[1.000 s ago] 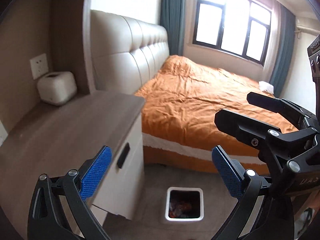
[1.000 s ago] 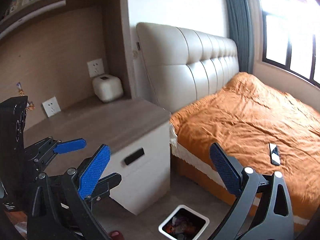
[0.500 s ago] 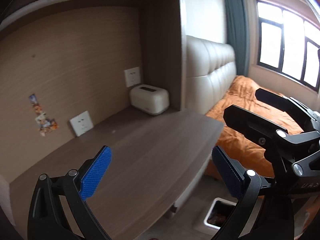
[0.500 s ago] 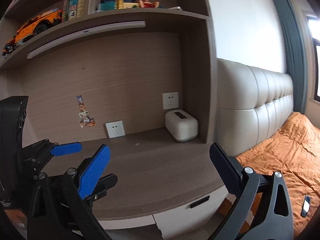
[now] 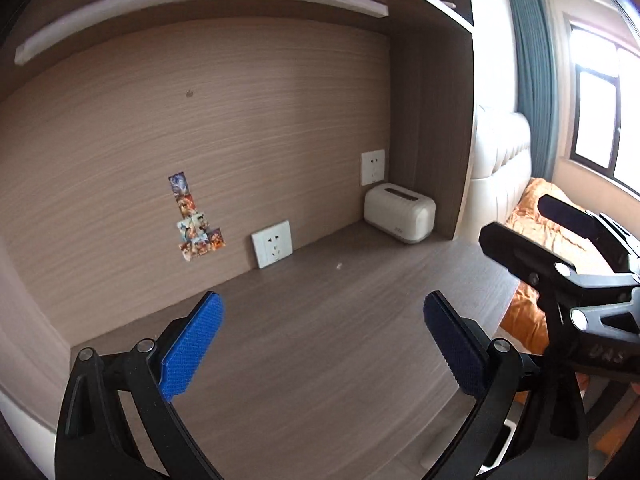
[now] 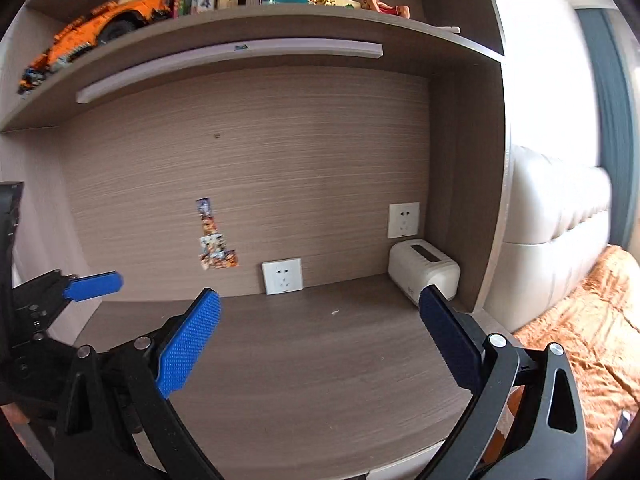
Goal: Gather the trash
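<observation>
My left gripper [image 5: 320, 340] is open and empty above the wooden desktop [image 5: 320, 360]. My right gripper [image 6: 320, 340] is open and empty above the same desktop [image 6: 320, 368]. A tiny pale scrap [image 5: 339, 266] lies on the desktop toward the back wall; it also shows in the right wrist view [image 6: 334, 312]. The right gripper appears at the right edge of the left wrist view [image 5: 560, 240], and the left gripper at the left edge of the right wrist view [image 6: 80, 286]. A white corner of the trash bin [image 5: 505, 440] peeks out below the desk edge.
A cream tissue box [image 5: 399, 213] stands at the desk's back right corner under a wall socket [image 5: 373, 167]. A second socket [image 5: 272, 249] and stickers [image 5: 194, 220] are on the back panel. A shelf above holds an orange toy car [image 6: 108, 28] and books. The orange bed [image 6: 592, 340] lies to the right.
Both views have swung up and left, from the bed and floor bin to the desk alcove. The bin has dropped almost out of sight. Both grippers stay open.
</observation>
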`<state>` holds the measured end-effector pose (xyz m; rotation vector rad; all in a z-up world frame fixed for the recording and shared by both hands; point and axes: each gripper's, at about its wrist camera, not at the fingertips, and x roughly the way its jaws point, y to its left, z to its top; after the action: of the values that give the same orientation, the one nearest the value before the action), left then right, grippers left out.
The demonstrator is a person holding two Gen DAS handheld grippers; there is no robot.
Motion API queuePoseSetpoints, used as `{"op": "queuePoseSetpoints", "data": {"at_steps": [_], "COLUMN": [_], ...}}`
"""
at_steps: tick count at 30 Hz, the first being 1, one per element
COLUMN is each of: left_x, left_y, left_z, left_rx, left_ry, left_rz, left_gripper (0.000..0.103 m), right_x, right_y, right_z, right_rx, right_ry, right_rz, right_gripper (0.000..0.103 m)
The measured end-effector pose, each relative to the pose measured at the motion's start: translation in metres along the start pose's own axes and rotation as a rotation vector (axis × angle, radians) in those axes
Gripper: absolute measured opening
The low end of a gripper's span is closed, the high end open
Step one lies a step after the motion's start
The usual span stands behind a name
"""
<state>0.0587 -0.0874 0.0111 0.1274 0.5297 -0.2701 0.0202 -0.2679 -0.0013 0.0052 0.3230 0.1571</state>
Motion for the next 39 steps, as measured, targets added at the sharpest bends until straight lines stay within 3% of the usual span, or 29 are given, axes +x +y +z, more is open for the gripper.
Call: {"op": "queuePoseSetpoints", "data": {"at_steps": [10, 20, 39], "left_x": [0.019, 0.027, 0.035], "left_y": [0.087, 0.138, 0.174], "left_z": [-0.002, -0.008, -0.003], "left_rx": [0.012, 0.005, -0.003], "left_ry": [0.035, 0.046, 0.029], "left_rz": [-0.105, -0.109, -0.087], "left_gripper": [0.099, 0.099, 0.099], "right_x": [0.033, 0.049, 0.076], "right_y": [0.074, 0.115, 0.143], "right_z": [0.01, 0.011, 0.021], "right_rx": [0.006, -0.014, -0.028], "right_ry": [0.013, 0.03, 0.031], "right_rz": [-0.091, -0.125, -0.125], "right_gripper": [0.099, 0.099, 0.099]}}
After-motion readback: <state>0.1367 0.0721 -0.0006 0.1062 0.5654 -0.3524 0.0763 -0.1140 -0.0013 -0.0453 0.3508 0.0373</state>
